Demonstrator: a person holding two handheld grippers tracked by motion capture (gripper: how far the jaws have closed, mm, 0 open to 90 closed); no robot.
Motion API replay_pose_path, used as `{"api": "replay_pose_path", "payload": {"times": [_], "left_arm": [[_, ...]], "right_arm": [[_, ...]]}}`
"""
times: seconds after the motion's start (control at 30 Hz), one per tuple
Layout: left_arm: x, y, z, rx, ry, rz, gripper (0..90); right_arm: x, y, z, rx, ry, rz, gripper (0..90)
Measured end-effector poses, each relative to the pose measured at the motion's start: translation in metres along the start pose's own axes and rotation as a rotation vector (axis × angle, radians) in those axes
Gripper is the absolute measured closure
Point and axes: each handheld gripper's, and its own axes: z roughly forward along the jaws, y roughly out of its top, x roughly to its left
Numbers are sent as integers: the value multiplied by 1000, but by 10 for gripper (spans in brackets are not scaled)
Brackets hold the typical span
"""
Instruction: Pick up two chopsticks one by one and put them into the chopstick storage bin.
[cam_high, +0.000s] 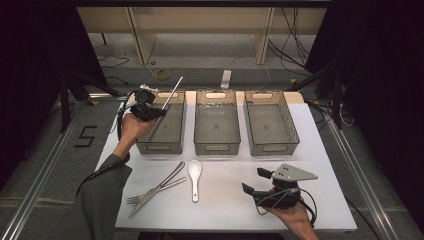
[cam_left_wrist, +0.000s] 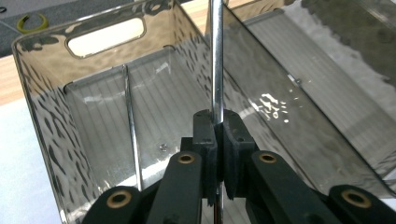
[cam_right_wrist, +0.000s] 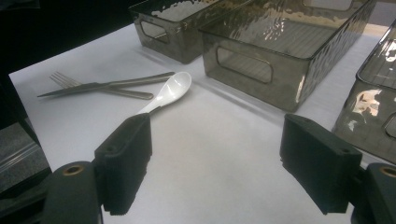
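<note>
My left gripper (cam_high: 160, 111) hovers over the left clear bin (cam_high: 161, 148), shut on a thin metal chopstick (cam_high: 173, 92) that slants up and away from the jaws. In the left gripper view the chopstick (cam_left_wrist: 216, 60) is pinched between the pads of my left gripper (cam_left_wrist: 218, 135), and a second chopstick (cam_left_wrist: 131, 126) lies on the floor of the bin (cam_left_wrist: 46, 116). My right gripper (cam_high: 253, 181) rests at the near right of the table, open, with nothing between its jaws (cam_right_wrist: 217, 144).
A middle bin (cam_high: 216, 148) and a right bin (cam_high: 274, 145) stand in a row beside the left one. On the white tabletop lie a white spoon (cam_high: 194, 172), a knife (cam_high: 152, 192) and a fork (cam_high: 134, 199); the spoon (cam_right_wrist: 170, 88) lies ahead of the right jaws.
</note>
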Motion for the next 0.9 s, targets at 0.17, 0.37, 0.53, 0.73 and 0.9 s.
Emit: {"api": "replay_pose_path", "payload": {"times": [0.17, 0.37, 0.53, 0.73, 0.9], "left_arm": [[4, -4, 8, 16, 12, -14, 851], [10, -8, 15, 29, 26, -38, 851], [12, -11, 18, 30, 27, -49, 849], [12, -14, 22, 39, 26, -56, 847], [11, -17, 28, 61, 17, -57, 845]], "right_arm": [[0, -1, 0, 6, 4, 0, 261], [0, -1, 0, 10, 8, -2, 262], [0, -1, 0, 11, 9, -4, 262], [1, -1, 1, 12, 11, -3, 263], [1, -1, 0, 14, 15, -1, 263]]}}
